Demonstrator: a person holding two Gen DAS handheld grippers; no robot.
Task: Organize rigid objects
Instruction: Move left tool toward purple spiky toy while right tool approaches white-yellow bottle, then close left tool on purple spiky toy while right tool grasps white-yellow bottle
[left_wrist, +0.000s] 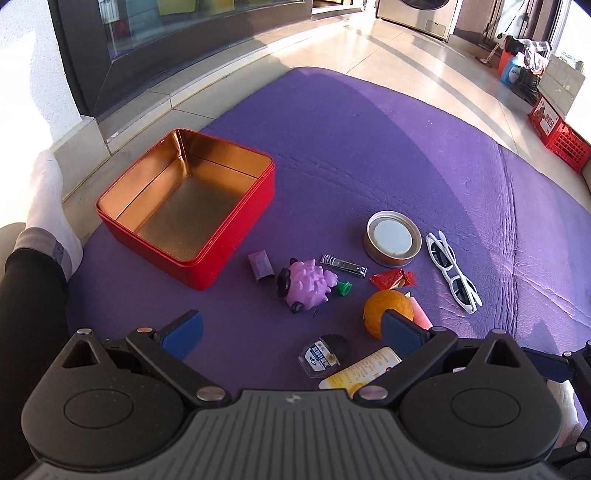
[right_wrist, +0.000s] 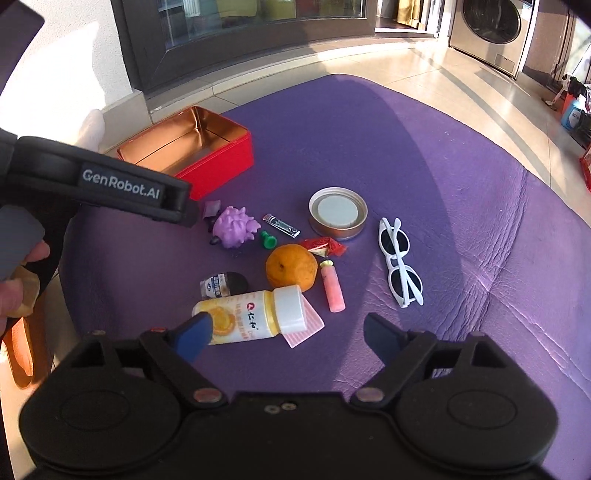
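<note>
An open, empty red tin box (left_wrist: 229, 225) (right_wrist: 225, 155) stands on the purple mat, left of a scatter of small items: purple spiky toy (left_wrist: 306, 282) (right_wrist: 236, 225), nail clipper (left_wrist: 343, 264) (right_wrist: 281, 224), round tin lid (left_wrist: 393, 238) (right_wrist: 338, 213), white sunglasses (left_wrist: 452, 273) (right_wrist: 400, 262), orange (left_wrist: 384, 310) (right_wrist: 291, 267), yellow vitamin bottle (left_wrist: 360, 371) (right_wrist: 251, 317), small eye-drop bottle (left_wrist: 323, 356) (right_wrist: 221, 286). My left gripper (left_wrist: 291, 336) is open above the mat, near the toy. My right gripper (right_wrist: 286, 334) is open just above the vitamin bottle.
A pink tube (right_wrist: 334, 290), red candy wrapper (right_wrist: 327, 246), green peg (right_wrist: 267, 240), purple packet (left_wrist: 260, 266) and pink cloth (right_wrist: 306, 326) also lie there. A socked foot (left_wrist: 48, 206) rests left of the tin. The left gripper's body (right_wrist: 110, 181) crosses the right wrist view's left side. Tiled floor surrounds the mat (left_wrist: 388, 155).
</note>
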